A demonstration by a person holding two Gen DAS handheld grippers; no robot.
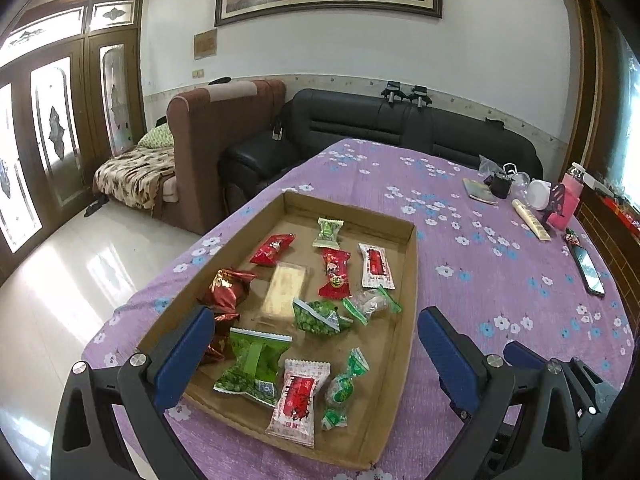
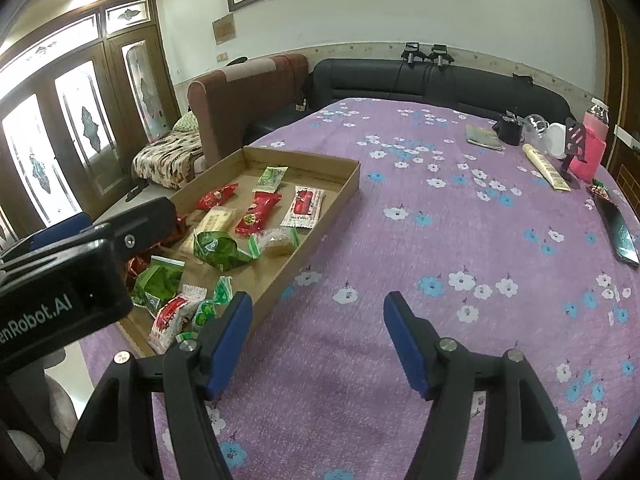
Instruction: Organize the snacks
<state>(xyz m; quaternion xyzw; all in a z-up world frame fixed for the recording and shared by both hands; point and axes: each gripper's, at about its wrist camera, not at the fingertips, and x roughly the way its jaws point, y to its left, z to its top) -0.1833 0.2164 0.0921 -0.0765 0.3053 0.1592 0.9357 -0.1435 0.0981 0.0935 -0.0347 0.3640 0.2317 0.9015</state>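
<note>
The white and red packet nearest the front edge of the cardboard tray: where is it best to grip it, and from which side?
The white and red packet lies flat in the cardboard tray, with a green twist candy close on its right. I would probably come from above with the open left gripper and pinch its crimped near end, which is thin and clear of the neighbours.

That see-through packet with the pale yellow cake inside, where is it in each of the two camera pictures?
Left wrist: the pale yellow packet lies mid-tray, centre of picture.
Right wrist: the same packet sits left of centre, partly behind a green bag.
Shared landmark: the cardboard tray.
</note>
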